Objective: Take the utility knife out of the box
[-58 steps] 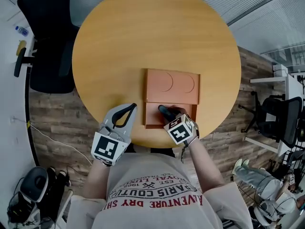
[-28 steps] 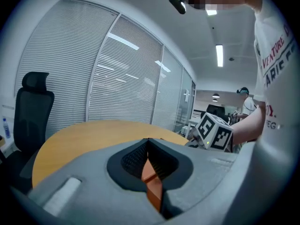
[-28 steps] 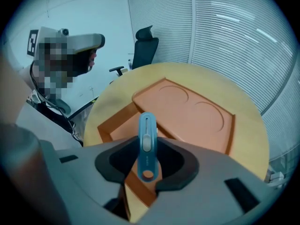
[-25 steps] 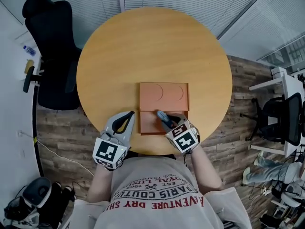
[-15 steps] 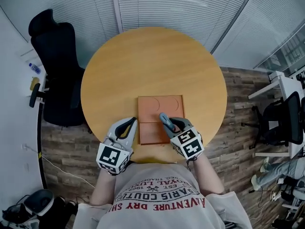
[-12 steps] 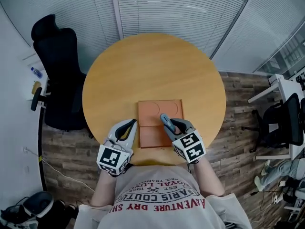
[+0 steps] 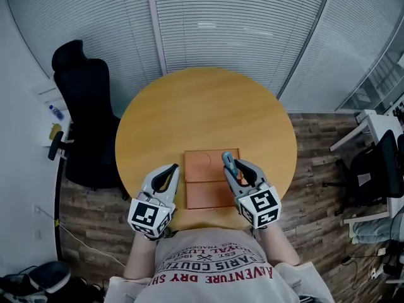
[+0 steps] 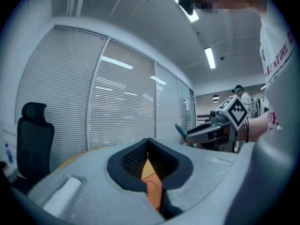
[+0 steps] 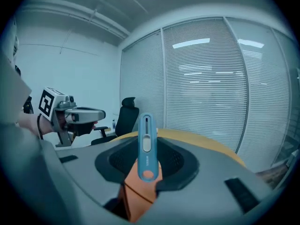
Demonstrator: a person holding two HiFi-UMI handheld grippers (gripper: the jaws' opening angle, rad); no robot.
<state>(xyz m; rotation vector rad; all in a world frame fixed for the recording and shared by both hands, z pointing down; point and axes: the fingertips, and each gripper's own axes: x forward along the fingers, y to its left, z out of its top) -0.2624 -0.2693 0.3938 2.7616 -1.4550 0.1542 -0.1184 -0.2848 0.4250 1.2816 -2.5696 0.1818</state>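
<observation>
An orange box (image 7: 211, 183) lies open near the front edge of the round wooden table (image 7: 202, 112), its lid folded flat toward the far side. My right gripper (image 7: 237, 167) is held up over the box's right part, shut on a blue utility knife (image 7: 227, 162). The knife (image 9: 146, 146) stands between the pads of the right gripper (image 9: 146, 159), and the box (image 9: 139, 191) shows below it. My left gripper (image 7: 173, 168) hovers just left of the box with its tips together and nothing in it. Through its gap the box (image 8: 151, 179) shows.
A black office chair (image 7: 85, 118) stands left of the table. A wall of glass and blinds (image 7: 240, 24) runs behind it. More chairs and a white shelf (image 7: 372, 137) are at the right. The floor is wood-patterned.
The right gripper has come up out of the box's tray with the knife and now holds it higher. The left gripper has risen too, beside the box.
</observation>
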